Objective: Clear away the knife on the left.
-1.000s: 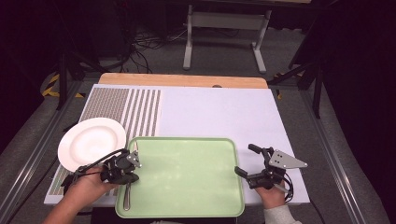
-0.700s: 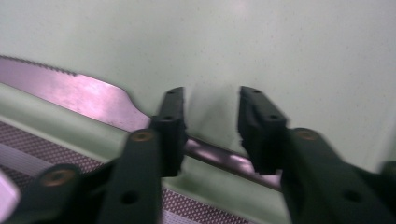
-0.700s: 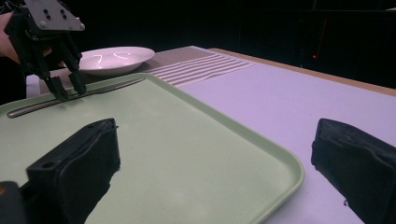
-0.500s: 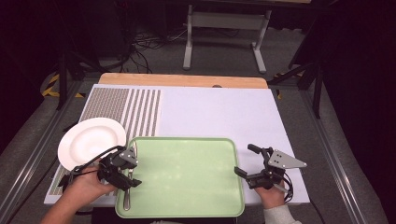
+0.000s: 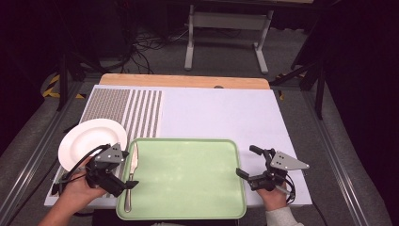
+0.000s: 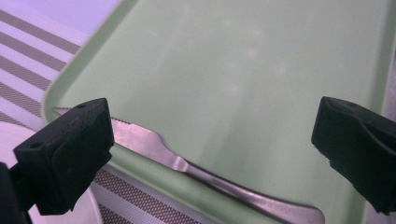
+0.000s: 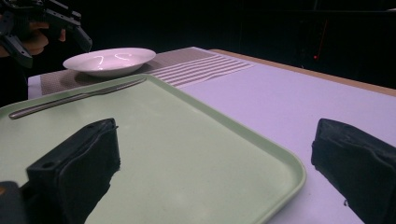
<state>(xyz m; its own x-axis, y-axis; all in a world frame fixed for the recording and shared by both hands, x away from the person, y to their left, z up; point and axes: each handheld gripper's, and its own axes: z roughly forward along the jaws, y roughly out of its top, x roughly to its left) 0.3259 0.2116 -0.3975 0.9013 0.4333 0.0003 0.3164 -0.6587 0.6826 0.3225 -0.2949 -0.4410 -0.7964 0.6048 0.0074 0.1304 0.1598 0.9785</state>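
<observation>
the knife (image 5: 131,175) lay along the left edge of the green tray (image 5: 188,179), free. the left gripper (image 5: 123,175) hung just above it, jaws just opened wide, holding nothing. the right gripper (image 5: 246,163) sat at the tray's right rim, open and empty. a white plate (image 5: 87,139) lay left of the tray.

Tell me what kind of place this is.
Probably a lab or test bench, not a dining room: a white table among dark metal frames, floor cables, with a green tray.
</observation>
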